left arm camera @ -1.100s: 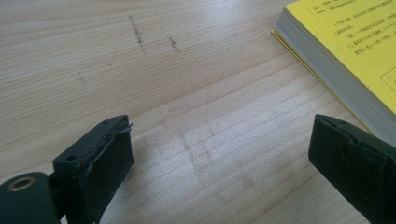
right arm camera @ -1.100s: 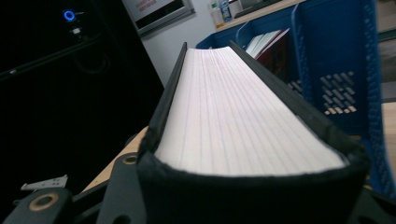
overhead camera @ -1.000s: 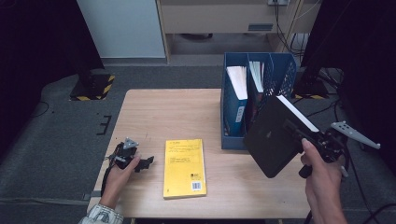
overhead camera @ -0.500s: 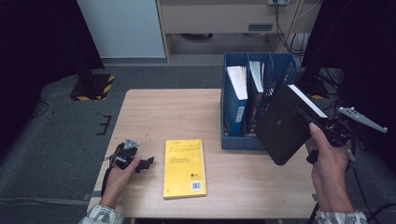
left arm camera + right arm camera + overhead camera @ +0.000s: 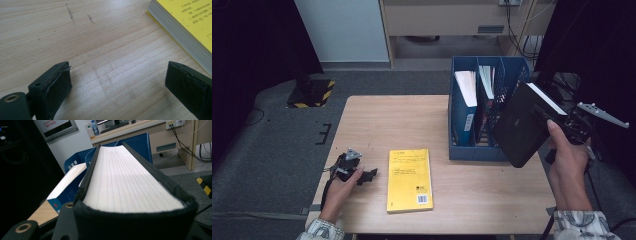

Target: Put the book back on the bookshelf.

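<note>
Black book (image 5: 523, 125): up in the air off the table's right edge, tilted, its far corner just over the blue file rack (image 5: 462, 150); white page edge faces up and right.
Right gripper (image 5: 564, 125): pinching the black book at its near end; the right gripper view looks straight down the white pages (image 5: 125, 180), dark covers on either side.
Left gripper (image 5: 362, 176): resting low at the table's front left corner, jaws spread wide with bare wood between them in the left gripper view.
Yellow book (image 5: 409, 179): flat near the front edge, just right of the left gripper; barcode at its near corner, black print on the cover too small to read.
Writing: the left gripper view catches lines of small print on the yellow cover (image 5: 192, 17), not legible.
Rack: at the table's right rear, a white-paged blue binder (image 5: 464, 107) standing in its left slot.
Open room: the table (image 5: 392, 120) lies bare across its back left half.
</note>
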Tool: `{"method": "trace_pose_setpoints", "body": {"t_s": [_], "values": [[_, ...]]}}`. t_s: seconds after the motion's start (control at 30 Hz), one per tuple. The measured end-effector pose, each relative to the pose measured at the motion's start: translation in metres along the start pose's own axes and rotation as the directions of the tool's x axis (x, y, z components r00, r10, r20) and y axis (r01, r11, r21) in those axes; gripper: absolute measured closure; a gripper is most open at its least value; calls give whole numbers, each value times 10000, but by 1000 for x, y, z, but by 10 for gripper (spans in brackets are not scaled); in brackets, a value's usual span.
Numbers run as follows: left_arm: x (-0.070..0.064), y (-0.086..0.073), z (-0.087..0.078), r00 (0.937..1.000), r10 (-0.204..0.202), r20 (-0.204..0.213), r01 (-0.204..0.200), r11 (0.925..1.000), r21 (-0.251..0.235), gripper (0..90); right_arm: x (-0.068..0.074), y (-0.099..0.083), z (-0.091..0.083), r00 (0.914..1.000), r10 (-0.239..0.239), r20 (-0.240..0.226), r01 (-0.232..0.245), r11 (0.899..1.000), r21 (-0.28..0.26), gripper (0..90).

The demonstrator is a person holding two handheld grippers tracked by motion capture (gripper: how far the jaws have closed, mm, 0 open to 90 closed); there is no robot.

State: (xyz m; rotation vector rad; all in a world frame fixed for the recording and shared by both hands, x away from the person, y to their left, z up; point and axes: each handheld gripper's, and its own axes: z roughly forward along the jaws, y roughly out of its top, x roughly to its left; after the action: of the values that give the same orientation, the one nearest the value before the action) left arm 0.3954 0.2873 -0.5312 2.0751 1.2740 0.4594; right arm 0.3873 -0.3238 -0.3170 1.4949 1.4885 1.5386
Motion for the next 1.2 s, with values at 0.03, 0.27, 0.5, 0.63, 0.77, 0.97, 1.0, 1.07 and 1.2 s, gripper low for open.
{"method": "trace_pose_setpoints", "body": {"t_s": [0.03,0.27,0.5,0.63,0.77,0.97,1.0,1.07,1.2], "values": [[0,0,0,10000,2,-1,-2,10000,0,58,-1,2,1,10000,-41,16,41,10000,18,533],[0,0,0,10000,12,-13,-12,10000,-14,58,-8,12,11,9997,-217,134,218,9997,-53,533],[-1,0,1,10000,76,-4,-76,10000,12,57,-16,14,27,9984,-375,416,372,9993,73,533],[-1,0,1,10000,90,-11,-90,10000,8,57,-20,13,38,9979,-382,518,373,9991,188,533],[-1,0,1,10000,96,-5,-96,10000,2,57,-27,11,49,9976,-209,654,196,9996,193,533],[-1,0,1,10000,93,-1,-93,10000,-23,57,-36,13,57,9977,25,671,-39,9998,205,533],[-1,0,1,10000,91,3,-91,10000,-18,57,-37,13,57,9978,37,668,-50,9998,188,533],[-1,0,1,9999,106,4,-106,9999,-13,57,-38,14,58,9980,123,626,-133,9998,153,533],[-1,0,1,9999,132,-6,-132,9999,-15,57,-38,16,57,9980,47,635,-55,9999,122,532]]}}
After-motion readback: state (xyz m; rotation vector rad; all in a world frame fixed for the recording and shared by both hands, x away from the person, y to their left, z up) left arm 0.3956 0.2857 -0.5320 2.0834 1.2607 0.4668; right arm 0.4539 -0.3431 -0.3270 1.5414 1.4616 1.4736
